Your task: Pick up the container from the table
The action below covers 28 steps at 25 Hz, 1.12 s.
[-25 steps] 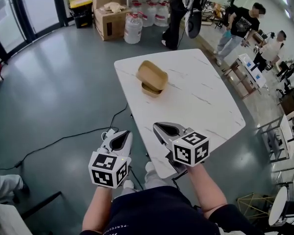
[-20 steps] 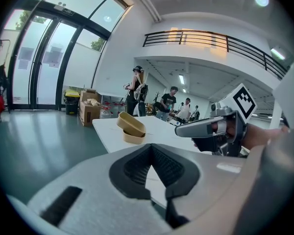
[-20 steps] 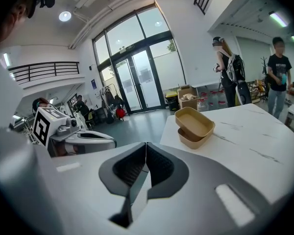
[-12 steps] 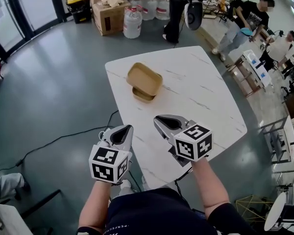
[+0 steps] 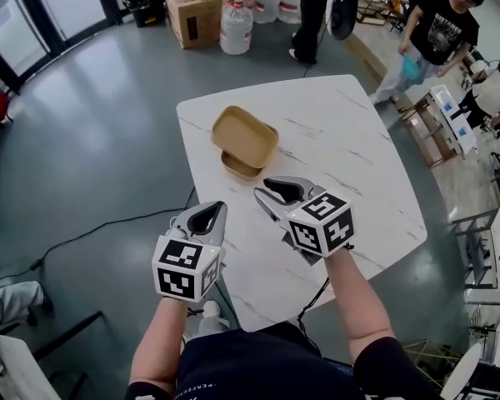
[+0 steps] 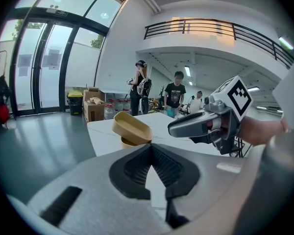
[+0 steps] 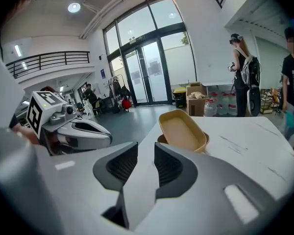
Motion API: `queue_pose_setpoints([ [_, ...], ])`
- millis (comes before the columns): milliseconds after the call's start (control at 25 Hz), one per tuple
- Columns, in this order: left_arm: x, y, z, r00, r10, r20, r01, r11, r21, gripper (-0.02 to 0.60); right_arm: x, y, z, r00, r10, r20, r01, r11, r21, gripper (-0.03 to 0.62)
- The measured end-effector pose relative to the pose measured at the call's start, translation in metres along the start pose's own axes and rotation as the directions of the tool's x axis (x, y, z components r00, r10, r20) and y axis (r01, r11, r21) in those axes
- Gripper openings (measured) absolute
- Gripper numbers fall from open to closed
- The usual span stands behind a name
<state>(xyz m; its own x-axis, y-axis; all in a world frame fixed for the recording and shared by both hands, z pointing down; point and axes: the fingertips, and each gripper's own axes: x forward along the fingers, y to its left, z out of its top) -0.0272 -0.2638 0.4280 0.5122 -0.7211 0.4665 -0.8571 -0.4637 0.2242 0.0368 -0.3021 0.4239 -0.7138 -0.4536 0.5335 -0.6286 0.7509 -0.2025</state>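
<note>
In the head view, the container (image 5: pixel 243 140) is seen upper centre on the bench (image 5: pixel 350 148), not yet grasped. In the left gripper view, the left gripper (image 6: pixel 150 147) is shown closed and empty. In the right gripper view, the right gripper (image 7: pixel 146 148) is shown half open, its jaws just opened, with nothing between them. Grasping and lifting are left.

Bright, even daylight.
Tall windows (image 6: pixel 49 67) light the hall; both gripper views bend and darken at the edges.

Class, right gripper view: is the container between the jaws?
No, the container lies beyond the right gripper; its jaws, just opening, hold nothing.
</note>
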Motion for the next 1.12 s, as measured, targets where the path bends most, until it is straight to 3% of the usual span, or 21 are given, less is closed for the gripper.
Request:
queue_pose_setpoints([
  [280,0.022,0.014,-0.007,0.998,0.056,-0.025,-0.056,0.998,0.002,-0.006,0.037,-0.027,-0.004,1.0,0.024,-0.002,-0.024,0.999,-0.036,0.135],
  [680,0.048,0.036,-0.015,0.995,0.097,-0.031,-0.099,0.994,-0.048,-0.006,0.082,-0.049,-0.021,0.996,0.018,-0.089,-0.033,0.986,-0.164,0.181],
  [920,0.067,0.05,-0.018,0.993,0.109,-0.033,-0.111,0.991,-0.074,0.003,0.102,-0.055,-0.03,0.988,0.008,-0.156,-0.052,0.958,-0.281,0.195],
  [1120,0.073,0.056,-0.021,0.991,0.126,-0.031,-0.129,0.987,-0.096,0.003,0.115,-0.058,-0.035,0.977,-0.031,-0.213,-0.061,0.908,-0.414,0.206],
])
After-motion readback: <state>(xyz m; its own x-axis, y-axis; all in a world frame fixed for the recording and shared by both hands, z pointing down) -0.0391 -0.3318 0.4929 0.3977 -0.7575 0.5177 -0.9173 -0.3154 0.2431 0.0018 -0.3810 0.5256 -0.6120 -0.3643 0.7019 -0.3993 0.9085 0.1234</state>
